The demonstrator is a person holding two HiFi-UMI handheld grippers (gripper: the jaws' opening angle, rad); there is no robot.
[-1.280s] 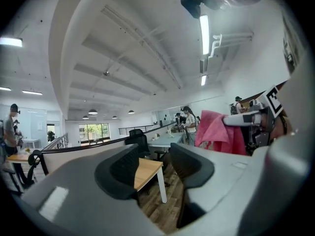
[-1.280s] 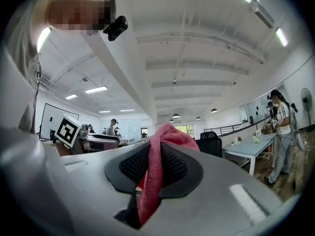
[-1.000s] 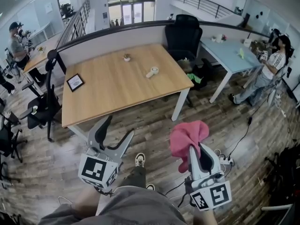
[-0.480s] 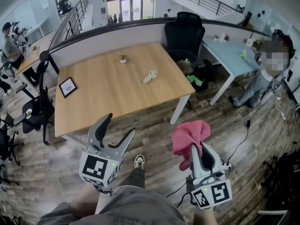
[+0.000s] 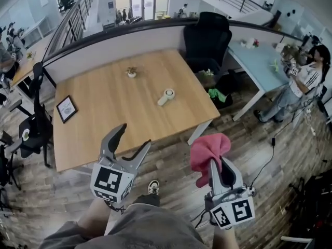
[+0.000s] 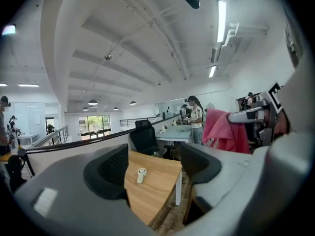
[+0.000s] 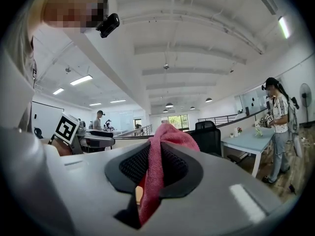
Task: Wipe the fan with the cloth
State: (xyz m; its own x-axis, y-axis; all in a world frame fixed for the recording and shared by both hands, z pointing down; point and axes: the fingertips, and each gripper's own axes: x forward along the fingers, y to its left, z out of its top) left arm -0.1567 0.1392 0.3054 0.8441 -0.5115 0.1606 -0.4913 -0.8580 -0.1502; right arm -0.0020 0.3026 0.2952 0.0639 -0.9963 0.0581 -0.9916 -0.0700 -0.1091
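Here, the small white handheld fan point(image 5: 166, 96) lies flat on the wooden table point(image 5: 104, 123), in the table's right half. Its round head is farther from the person than its handle. Nothing touches it.

Both grippers are held off the table, over the plank floor point(image 5: 171, 139) on the table's near side and well apart from the fan. The left gripper point(image 5: 134, 137) has its jaws spread wide with nothing between them. In the left gripper view point(image 6: 152, 166), the gap between the dark pads shows only the table's corner and the fan point(image 6: 141, 174) lying on it, far beyond.

The right gripper point(image 5: 219, 165) has its jaws pressed together on the pink cloth point(image 5: 207, 149). The cloth bunches up in a loose heap above the jaw tips. In the right gripper view point(image 7: 156, 168), the cloth point(image 7: 160, 156) runs as a pinched strip between the two ribbed pads and swells out past them.

A small potted plant point(image 5: 131, 72) stands near the table's far edge, and a black-framed picture point(image 5: 66, 108) lies by the table's left edge. A black office chair point(image 5: 208, 35) stands just beyond the table's far right corner. A light blue desk point(image 5: 259, 61) stands to the table's right, with a person point(image 5: 306, 82) standing past it. The wearer's shoe point(image 5: 153, 187) shows on the floor between the two grippers.
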